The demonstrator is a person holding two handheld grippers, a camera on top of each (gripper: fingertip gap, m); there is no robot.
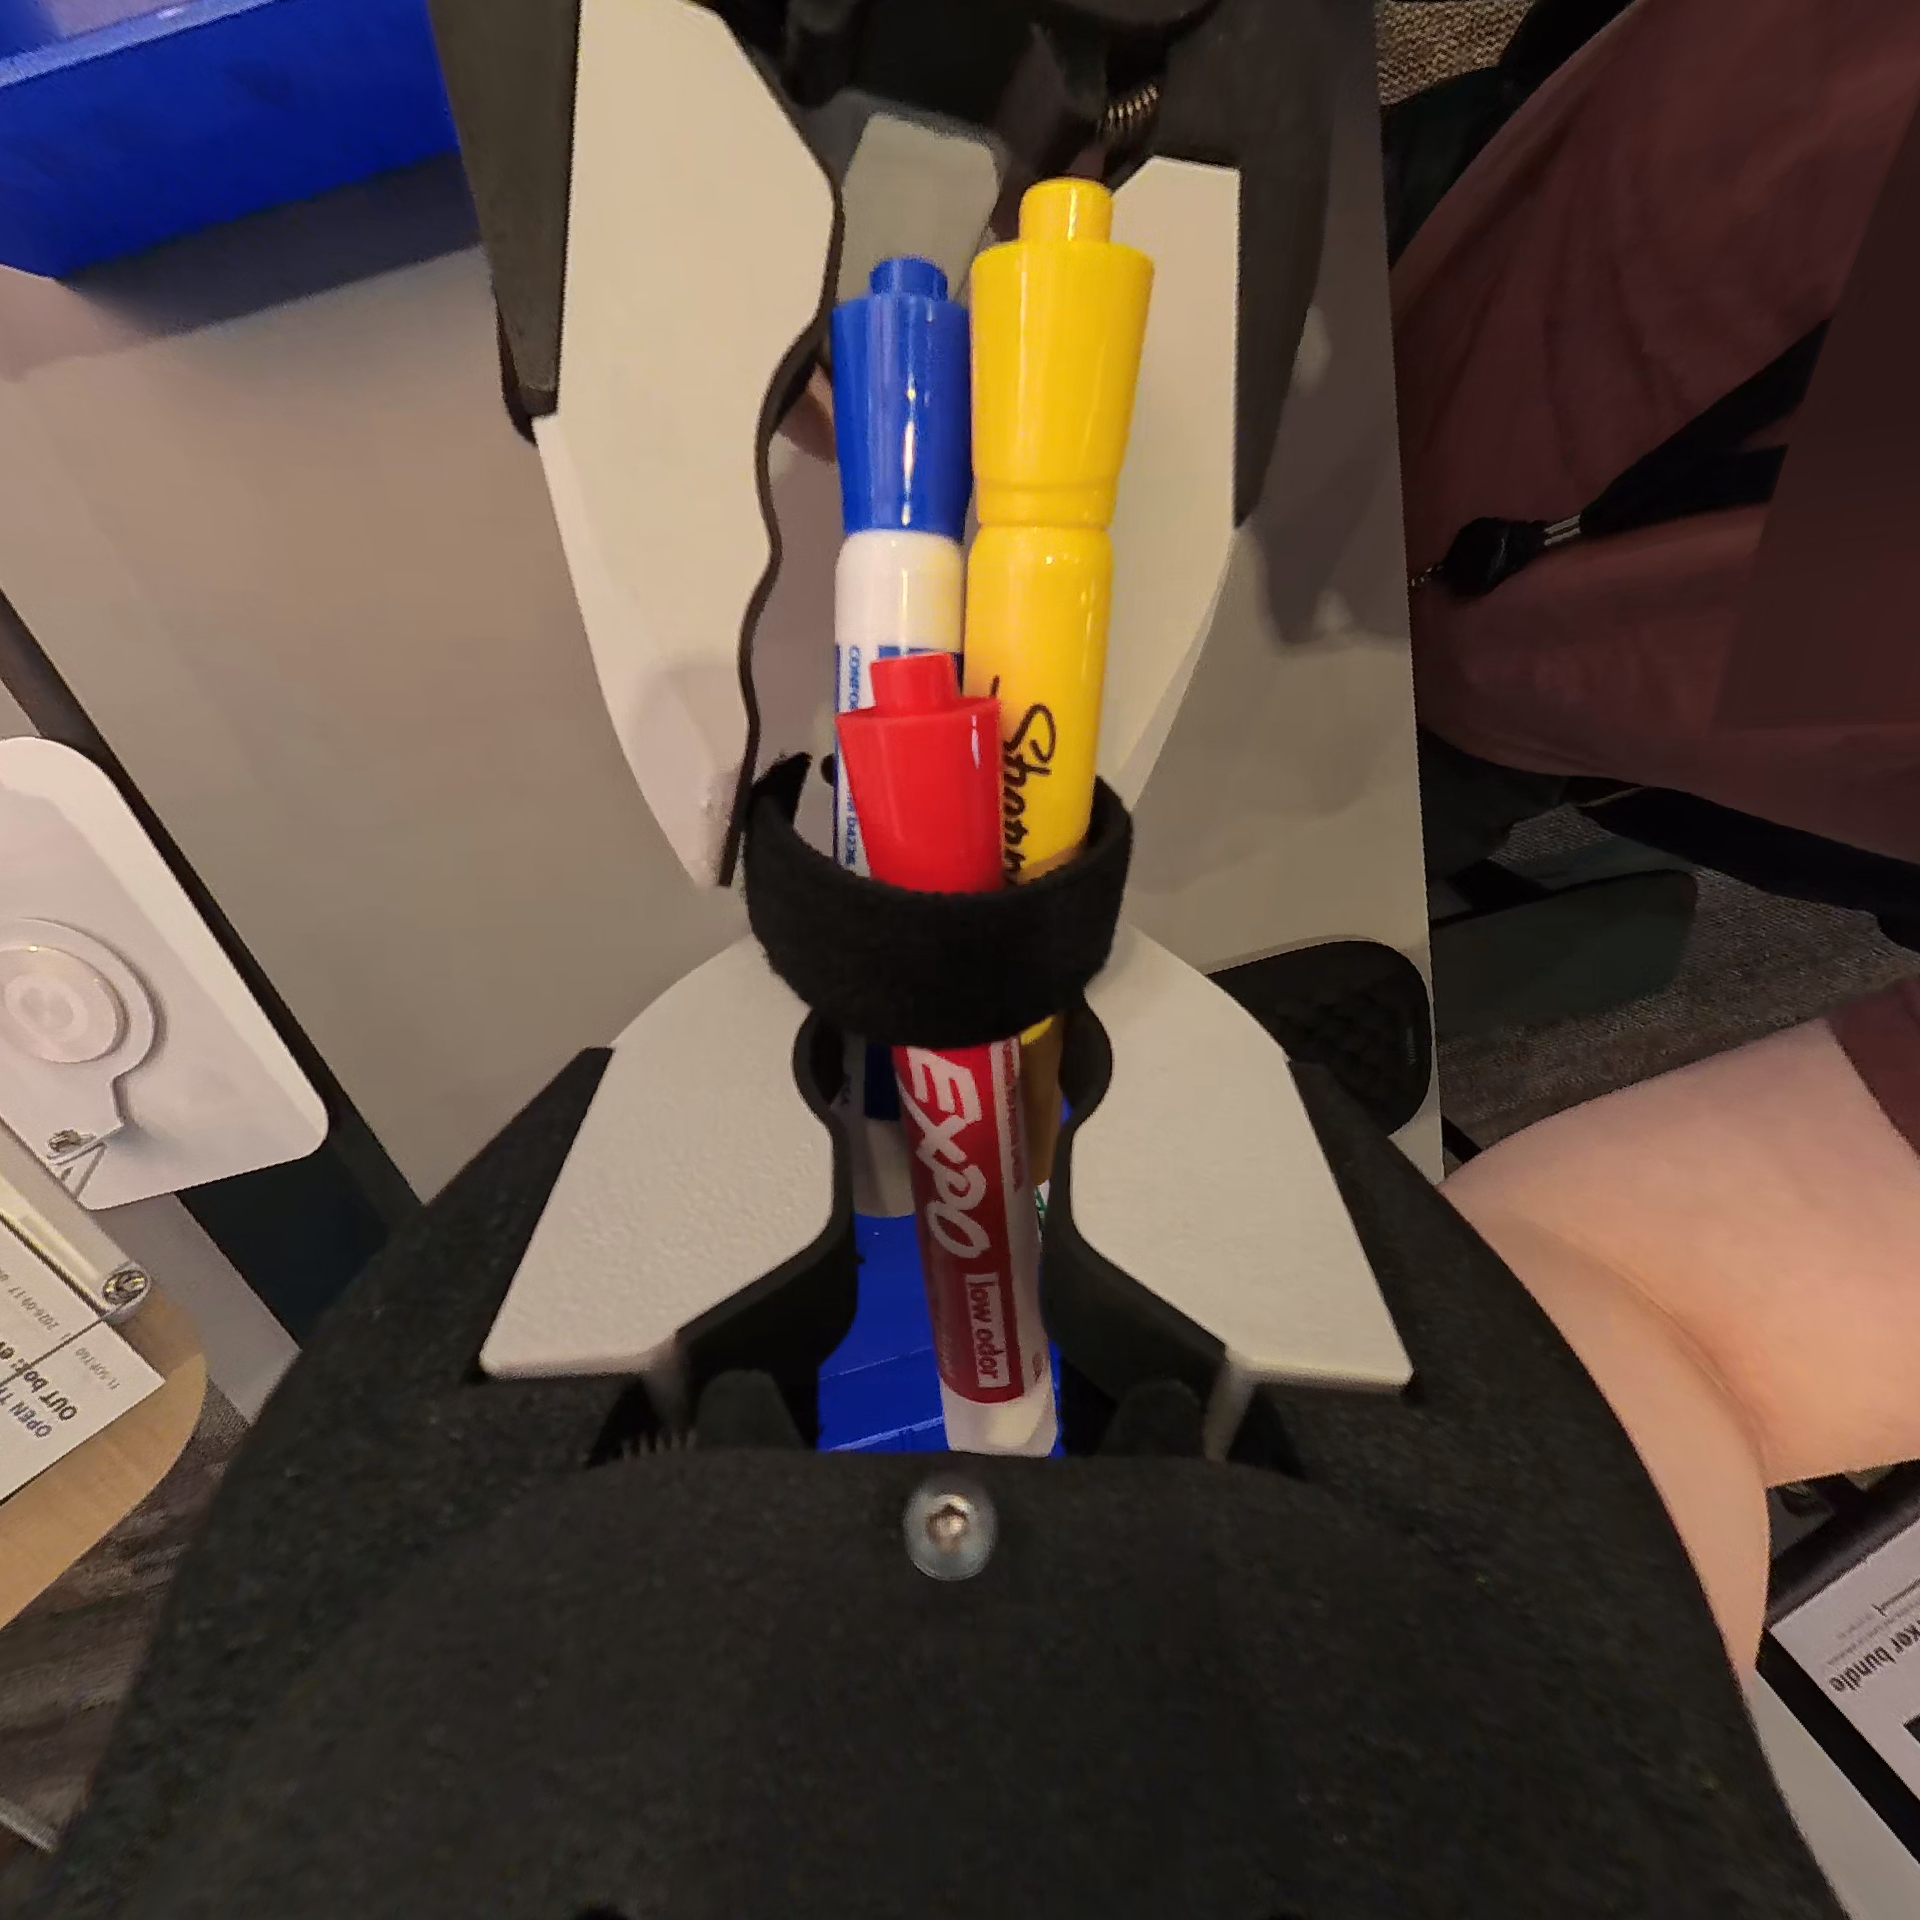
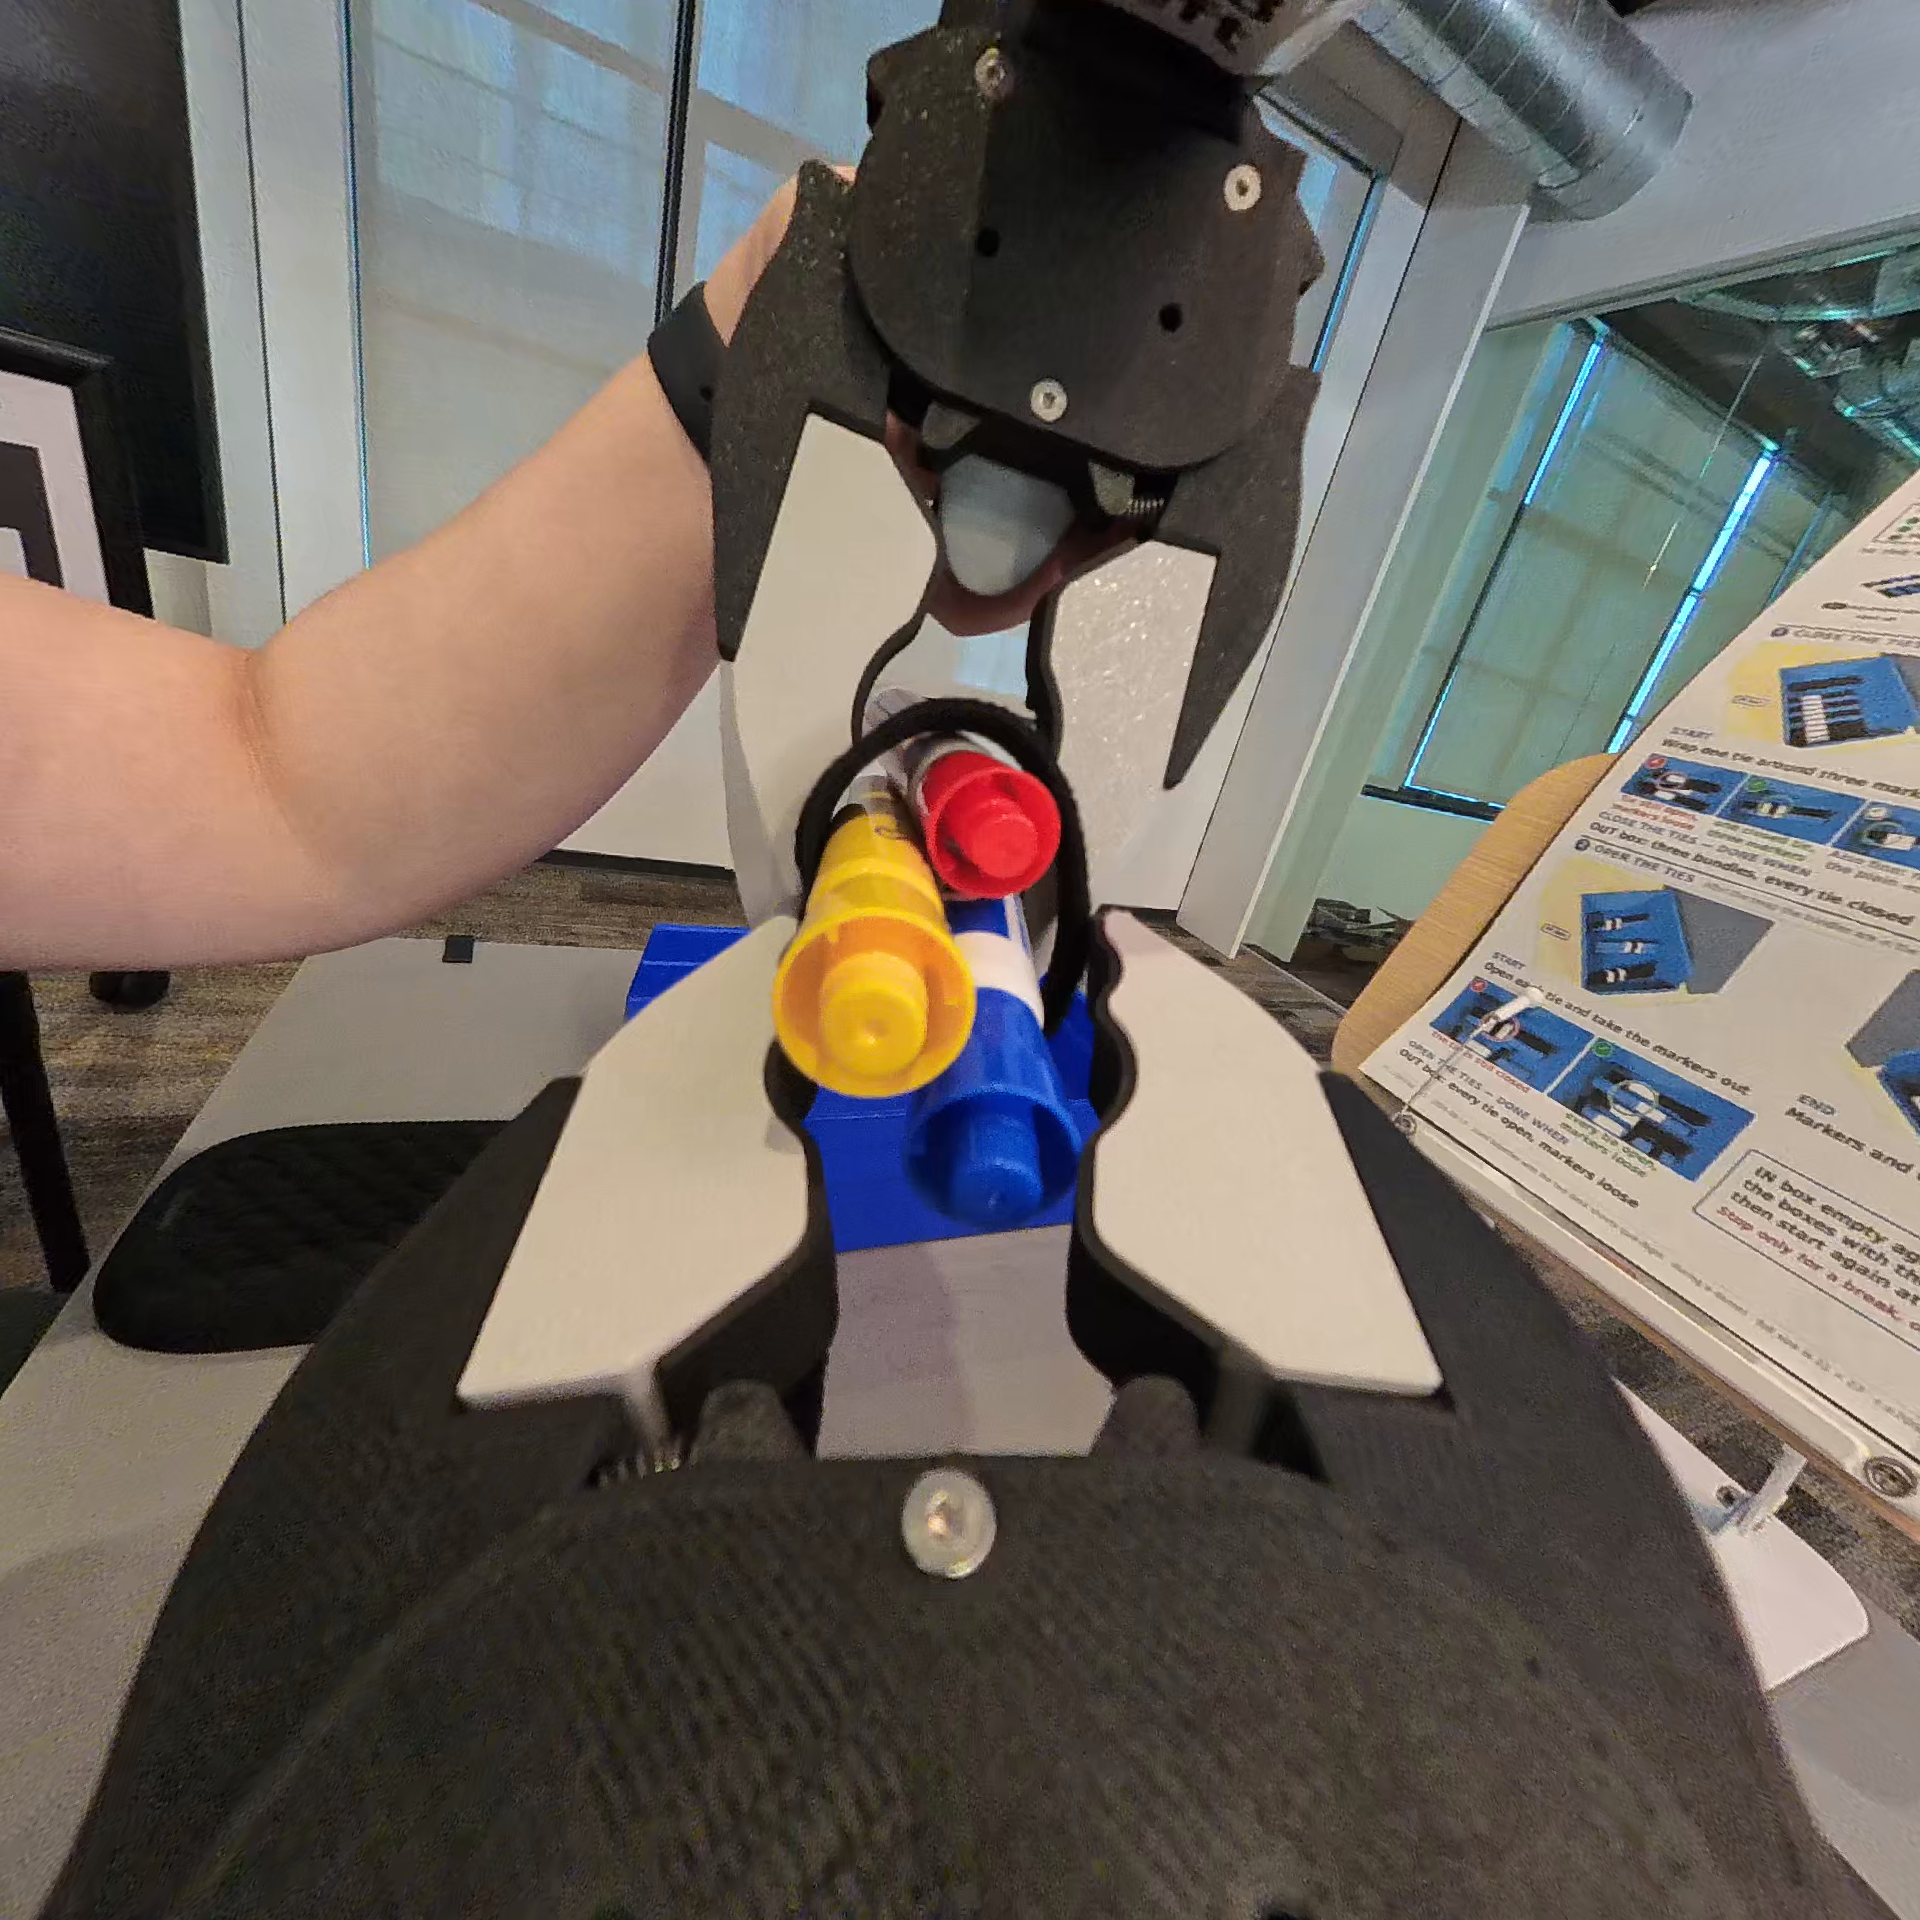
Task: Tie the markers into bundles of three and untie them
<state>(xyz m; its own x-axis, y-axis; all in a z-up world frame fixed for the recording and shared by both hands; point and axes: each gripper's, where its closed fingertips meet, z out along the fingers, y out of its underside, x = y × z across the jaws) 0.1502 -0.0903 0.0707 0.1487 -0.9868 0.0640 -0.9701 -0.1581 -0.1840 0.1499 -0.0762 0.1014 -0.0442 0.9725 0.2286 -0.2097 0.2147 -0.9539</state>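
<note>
Clamps the bundle of three markers point(image 1: 925, 821) in the left gripper point(image 1: 951, 1049) just behind the black strap point(image 1: 935, 956), points its long axis caps-first into the facing right gripper point(image 2: 945, 935), jaws flanking the caps, grip impossible to tell.

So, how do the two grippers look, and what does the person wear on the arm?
Both grippers look the same: a rough black body with a silver screw in the middle, and two wide flat pale grey fingers with black wavy inner edges. The left gripper also shows small springs and a pale blue-grey part at its base. The bare forearm carries a black wristband; no sleeve is visible there.
</note>
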